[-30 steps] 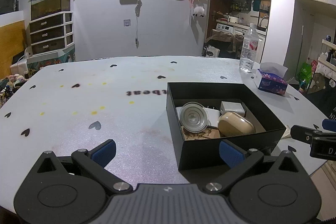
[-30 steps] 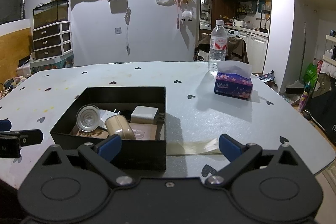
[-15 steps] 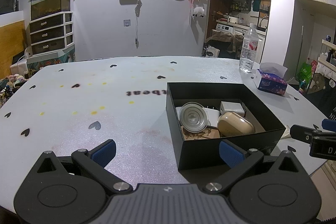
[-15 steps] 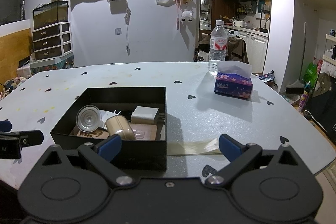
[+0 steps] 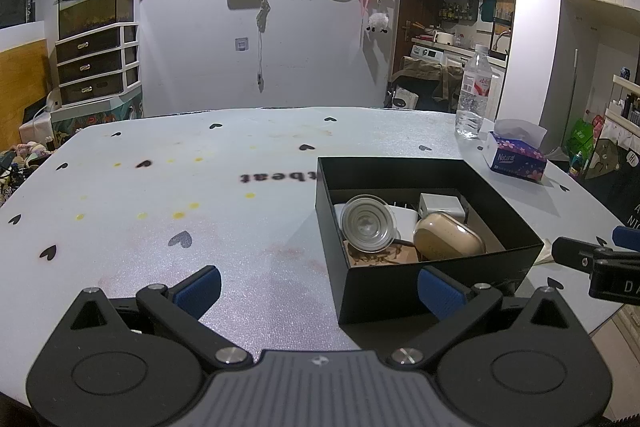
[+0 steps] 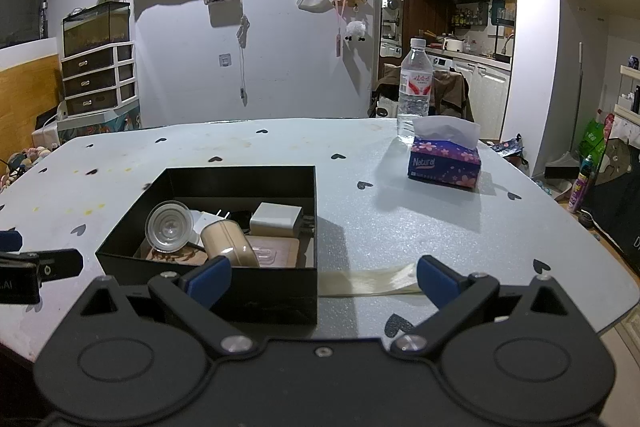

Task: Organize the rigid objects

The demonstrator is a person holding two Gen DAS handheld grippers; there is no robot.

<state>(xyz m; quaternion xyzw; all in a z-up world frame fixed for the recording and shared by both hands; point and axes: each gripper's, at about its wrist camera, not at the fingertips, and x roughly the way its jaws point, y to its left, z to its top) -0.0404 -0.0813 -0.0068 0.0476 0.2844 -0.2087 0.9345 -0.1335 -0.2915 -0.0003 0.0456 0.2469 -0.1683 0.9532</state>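
Observation:
A black open box (image 5: 384, 287) stands on the white table (image 5: 200, 195); it also shows in the right wrist view (image 6: 240, 291). Inside lie a clear round lid (image 5: 368, 223), a beige oval case (image 5: 448, 242), a white charger (image 5: 439, 203) and a flat tan piece (image 6: 276, 251). My left gripper (image 5: 318, 287) is open and empty, low at the table's near edge, left of the box. My right gripper (image 6: 318, 279) is open and empty, near the box's front right corner.
A purple tissue box (image 6: 444, 163) and a water bottle (image 6: 415, 87) stand at the back right. A strip of yellowish tape (image 6: 368, 281) lies on the table right of the box. The table's right edge (image 6: 592, 227) drops to the floor.

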